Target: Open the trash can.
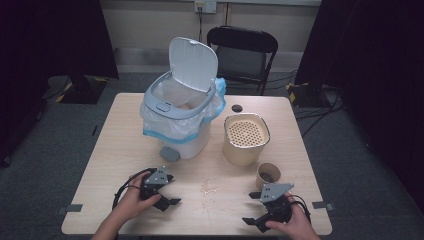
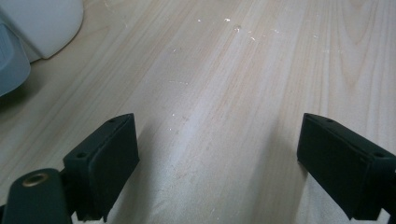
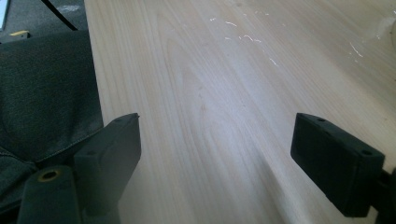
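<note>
My left gripper (image 1: 172,190) rests low over the near left part of the wooden table (image 1: 110,150), held by a hand, jaws wide apart with nothing between them. In the left gripper view the gripper (image 2: 219,158) frames bare wood. My right gripper (image 1: 251,208) sits near the front right edge, also open and empty, its jaws pointing left. The right gripper view has the gripper (image 3: 217,158) over the table's front edge. A white pedal bin (image 1: 182,107) with its lid up and a plastic liner stands mid-table, behind the left gripper.
A cream container (image 1: 246,137) with a perforated insert stands right of the bin, a small brown cup (image 1: 268,175) in front of it, a black disc (image 1: 237,108) behind. Crumbs (image 1: 209,188) lie between the grippers. The bin's base (image 2: 46,23) and pedal (image 2: 9,60) are close by. A black chair (image 1: 242,52) stands beyond the table.
</note>
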Action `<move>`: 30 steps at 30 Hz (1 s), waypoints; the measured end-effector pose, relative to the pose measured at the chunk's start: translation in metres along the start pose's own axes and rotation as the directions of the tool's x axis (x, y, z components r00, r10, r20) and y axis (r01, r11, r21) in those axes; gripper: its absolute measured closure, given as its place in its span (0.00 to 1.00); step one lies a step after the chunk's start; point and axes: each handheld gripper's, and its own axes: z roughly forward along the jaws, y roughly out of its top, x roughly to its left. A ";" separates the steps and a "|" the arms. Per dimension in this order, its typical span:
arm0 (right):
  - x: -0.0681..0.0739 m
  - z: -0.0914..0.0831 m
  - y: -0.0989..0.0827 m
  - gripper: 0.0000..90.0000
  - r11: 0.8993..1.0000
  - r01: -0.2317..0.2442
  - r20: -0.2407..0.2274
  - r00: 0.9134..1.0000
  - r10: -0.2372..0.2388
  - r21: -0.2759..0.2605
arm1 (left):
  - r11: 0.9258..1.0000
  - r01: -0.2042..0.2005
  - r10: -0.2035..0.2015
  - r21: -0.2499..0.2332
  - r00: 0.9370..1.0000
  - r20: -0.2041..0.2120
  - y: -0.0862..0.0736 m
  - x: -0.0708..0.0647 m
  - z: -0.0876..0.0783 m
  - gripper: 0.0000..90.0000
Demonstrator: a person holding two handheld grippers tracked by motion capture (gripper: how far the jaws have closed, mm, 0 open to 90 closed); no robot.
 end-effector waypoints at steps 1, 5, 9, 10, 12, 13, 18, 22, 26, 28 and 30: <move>0.000 0.000 0.000 0.17 1.000 0.000 0.000 1.000 0.000 0.000 | 1.000 -0.001 0.001 0.000 1.000 0.001 0.000 0.000 0.000 0.13; -0.001 -0.004 -0.005 0.17 1.000 -0.006 0.000 1.000 0.006 0.004 | 1.000 -0.001 0.001 0.000 1.000 0.000 0.000 0.000 0.000 0.13; -0.002 -0.007 -0.009 0.17 1.000 -0.011 0.006 1.000 0.011 0.017 | 1.000 -0.014 0.014 0.011 1.000 0.012 0.001 0.000 0.001 0.09; -0.002 -0.008 -0.010 0.17 1.000 -0.010 0.007 1.000 0.010 0.018 | 1.000 -0.015 0.015 0.015 1.000 0.012 0.001 0.000 0.001 0.08; -0.002 -0.010 -0.012 0.17 1.000 -0.017 0.005 1.000 0.017 0.013 | 1.000 -0.018 0.017 0.015 1.000 0.015 0.001 0.000 0.002 0.08; -0.003 -0.011 -0.014 0.17 1.000 -0.020 0.008 1.000 0.020 0.013 | 1.000 -0.019 0.018 0.014 1.000 0.016 0.001 0.000 0.002 0.07; -0.006 -0.018 -0.017 0.17 1.000 -0.027 0.017 0.999 0.027 0.012 | 1.000 -0.020 0.020 0.022 1.000 0.018 0.002 -0.001 0.003 0.05; -0.008 -0.025 -0.020 0.17 0.999 -0.031 0.030 0.999 0.031 0.005 | 0.999 -0.023 0.023 0.025 1.000 0.018 0.002 -0.001 0.002 0.05; -0.011 -0.030 -0.023 0.17 0.999 -0.045 0.044 0.998 0.045 -0.001 | 0.999 -0.024 0.024 0.026 1.000 0.017 0.002 -0.001 0.002 0.05; -0.012 -0.032 -0.025 0.17 0.999 -0.047 0.050 0.998 0.047 -0.002 | 0.999 -0.024 0.023 0.026 1.000 0.019 0.002 -0.001 0.002 0.05; -0.014 -0.034 -0.027 0.17 0.999 -0.050 0.059 0.997 0.050 -0.002 | 0.999 -0.024 0.024 0.026 1.000 0.019 0.002 -0.001 0.002 0.05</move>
